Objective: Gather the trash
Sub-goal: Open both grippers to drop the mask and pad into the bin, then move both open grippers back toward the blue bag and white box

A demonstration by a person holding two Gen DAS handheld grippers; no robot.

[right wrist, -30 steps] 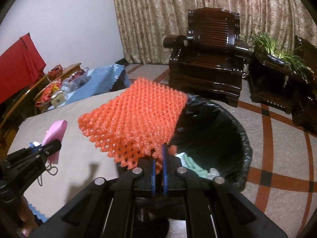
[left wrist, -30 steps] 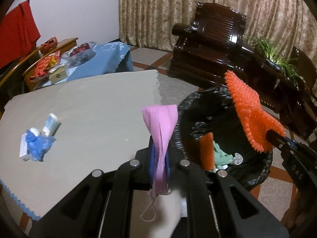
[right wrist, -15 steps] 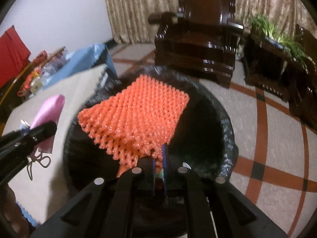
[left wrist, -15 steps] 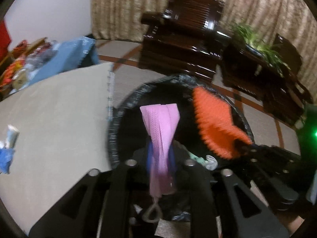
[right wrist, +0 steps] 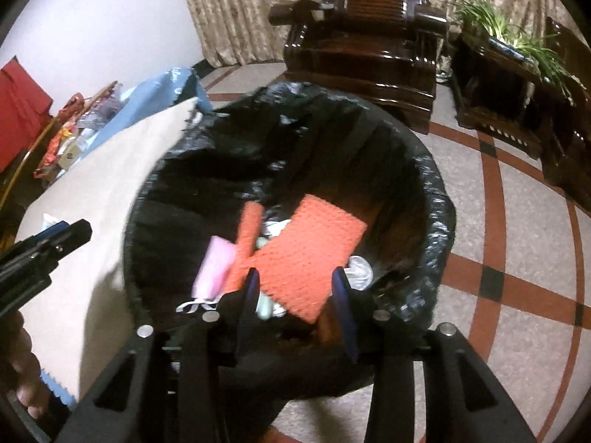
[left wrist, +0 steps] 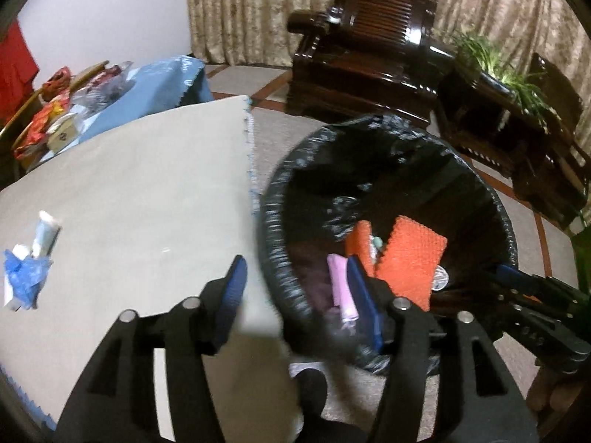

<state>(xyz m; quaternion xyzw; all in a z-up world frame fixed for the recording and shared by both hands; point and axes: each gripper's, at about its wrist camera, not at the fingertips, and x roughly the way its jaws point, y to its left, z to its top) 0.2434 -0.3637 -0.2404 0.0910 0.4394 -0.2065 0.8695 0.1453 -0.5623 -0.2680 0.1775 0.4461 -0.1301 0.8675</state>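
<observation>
Both tools, left tool [left wrist: 295, 277] and right tool [right wrist: 295, 291], have released; pink mask [right wrist: 214, 267] and orange mesh [right wrist: 310, 251] now lie in the bin [right wrist: 436, 199].

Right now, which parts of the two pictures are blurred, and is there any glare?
Left wrist view: the pink mask and near bin rim smear. Right wrist view: the mask smears; the orange mesh sheet stays fairly sharp. Glare only on the plant.

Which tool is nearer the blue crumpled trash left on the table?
Left. The left tool straddles the table edge beside the bin; the blue trash lies to its left. The right tool hovers over the bin.
</observation>
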